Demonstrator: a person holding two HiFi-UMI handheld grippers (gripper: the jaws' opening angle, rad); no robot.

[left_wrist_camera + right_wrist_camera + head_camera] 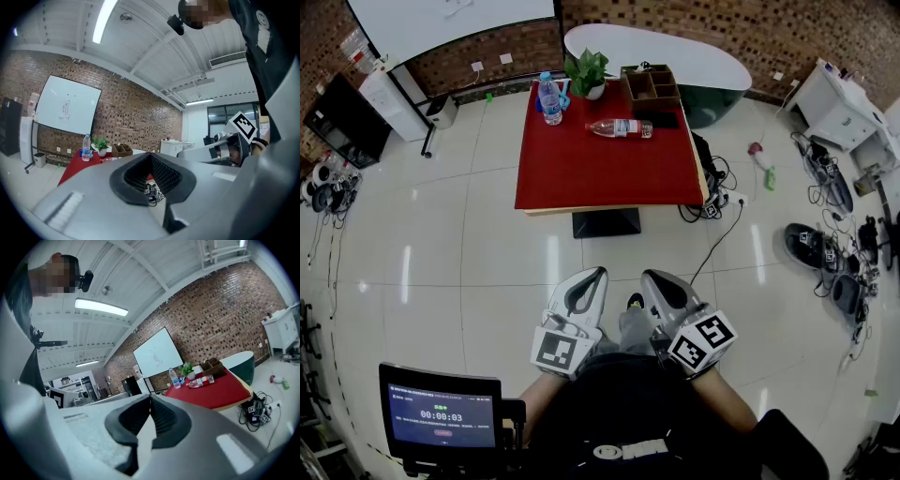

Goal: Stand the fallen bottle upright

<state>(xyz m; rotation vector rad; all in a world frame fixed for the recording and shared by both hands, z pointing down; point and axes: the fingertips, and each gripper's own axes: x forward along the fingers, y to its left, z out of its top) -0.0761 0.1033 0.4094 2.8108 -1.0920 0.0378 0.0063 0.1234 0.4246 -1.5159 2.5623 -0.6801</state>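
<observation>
The left gripper (599, 273) and right gripper (646, 276) are held side by side, fingers closed on nothing, while the bottle (620, 127) is seen lying far ahead on the tabletop (581, 178), its long axis crosswise to the fingers and neither hand clearly nearer.

The table (581, 178) is topped in plain red and edged in pale wood. The fallen bottle (621, 128) is seen as clear plastic banded with a red label; the upright bottle (549, 98) is clear and marked in blue. Green leaves are shown by the plant (587, 67), set in a white pot. The organiser (650, 84) is coloured dark brown. The floor (469, 272) is laid in glossy white tiles, the wall (741, 28) in reddish-brown brick. The left gripper (596, 274) and right gripper (651, 277) are finished in grey, with black ribbed pads (164, 173) and black-and-white square markers (558, 351).
</observation>
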